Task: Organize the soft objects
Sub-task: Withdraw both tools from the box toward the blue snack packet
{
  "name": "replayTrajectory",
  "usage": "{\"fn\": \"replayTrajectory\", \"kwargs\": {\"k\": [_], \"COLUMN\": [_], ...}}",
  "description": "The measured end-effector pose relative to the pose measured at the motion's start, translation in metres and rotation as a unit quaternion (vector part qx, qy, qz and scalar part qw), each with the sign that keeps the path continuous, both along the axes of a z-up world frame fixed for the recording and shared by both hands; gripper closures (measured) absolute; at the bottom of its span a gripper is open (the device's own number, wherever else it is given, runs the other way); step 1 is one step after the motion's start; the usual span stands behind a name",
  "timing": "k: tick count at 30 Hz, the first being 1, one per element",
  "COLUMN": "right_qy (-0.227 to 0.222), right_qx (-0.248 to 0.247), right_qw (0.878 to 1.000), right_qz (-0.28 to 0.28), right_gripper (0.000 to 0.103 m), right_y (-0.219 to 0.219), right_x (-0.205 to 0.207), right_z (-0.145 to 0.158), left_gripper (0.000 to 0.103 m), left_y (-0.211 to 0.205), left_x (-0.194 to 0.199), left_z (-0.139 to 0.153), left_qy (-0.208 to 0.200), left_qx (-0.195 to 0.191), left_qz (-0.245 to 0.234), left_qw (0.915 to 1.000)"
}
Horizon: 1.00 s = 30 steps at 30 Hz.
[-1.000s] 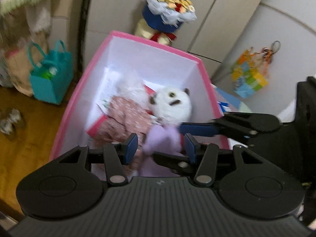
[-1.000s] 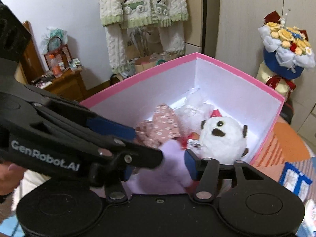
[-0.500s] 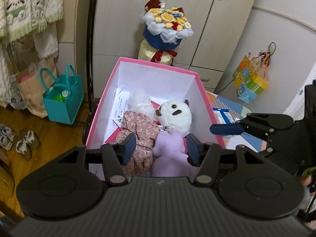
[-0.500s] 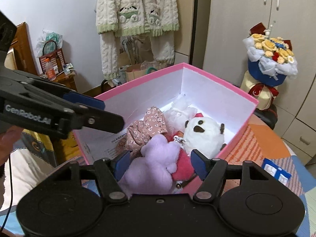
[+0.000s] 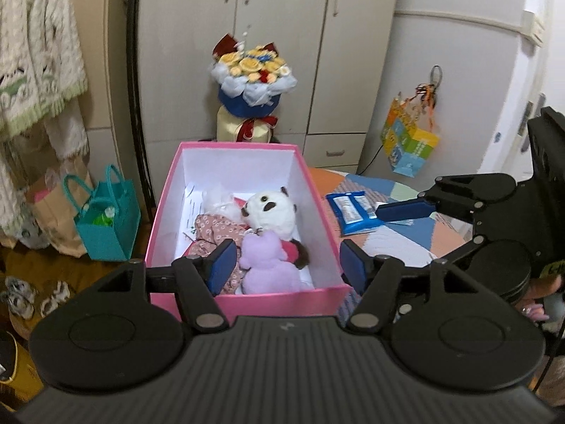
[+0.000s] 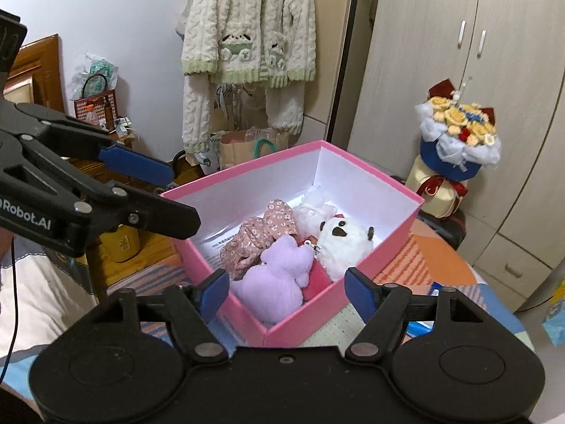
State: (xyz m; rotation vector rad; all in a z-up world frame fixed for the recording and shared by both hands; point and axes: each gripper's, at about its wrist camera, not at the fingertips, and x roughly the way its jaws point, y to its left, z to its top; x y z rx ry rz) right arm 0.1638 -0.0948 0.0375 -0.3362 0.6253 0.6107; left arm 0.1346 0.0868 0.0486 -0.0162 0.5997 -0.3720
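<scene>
A pink box (image 5: 282, 302) with white inner walls holds a purple plush (image 5: 268, 265), a white plush with dark ears (image 5: 272, 213), a floral pink cloth (image 5: 215, 228) and a white fluffy piece. The purple plush (image 6: 279, 275) lies at the near end, free of both grippers. My left gripper (image 5: 287, 266) hangs above and short of the box's near wall, its jaws opening with nothing between them. My right gripper (image 6: 286, 293) hovers off the box's near corner, jaws also opening and empty. One of its blue pads (image 5: 406, 210) shows at the right in the left wrist view.
The box stands on a patchwork-covered surface next to a blue wipes packet (image 5: 353, 208). Behind it are a flower bouquet (image 5: 252, 77) and wardrobe doors. A teal bag (image 5: 106, 222) and shoes (image 5: 21, 293) sit on the floor at left. A knit sweater (image 6: 247, 35) hangs on the wall.
Both grippers have drawn back and up from inside the box and spread their jaws. The purple plush that was between the fingers now lies loose in the box.
</scene>
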Motion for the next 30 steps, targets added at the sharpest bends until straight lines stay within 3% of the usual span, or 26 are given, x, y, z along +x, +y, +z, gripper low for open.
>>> {"fn": "replayTrajectory", "kwargs": {"k": [9,19,30], "right_qy": [-0.032,-0.066,-0.056], "right_qx": [0.022,0.033,0.057], "right_qw": [0.999,0.996,0.995], "right_qz": [-0.009,-0.049,-0.062], "right_gripper": [0.021,0.019,0.018], "right_y": [-0.054,-0.128,-0.168], "right_x": [-0.063,-0.122,-0.116], "right_z": [0.018,0.016,-0.009], "left_gripper": [0.038,0.038,0.038], "left_y": [-0.019,-0.069,-0.125], "left_x": [-0.047,-0.072,-0.042], "left_z": [0.013,0.002,-0.020], "left_qy": [-0.027,-0.001,0.016], "left_qx": [0.015,0.033,0.035], "left_qz": [-0.029,-0.087,-0.115], "left_qw": [0.9991,0.9956,0.9926]}}
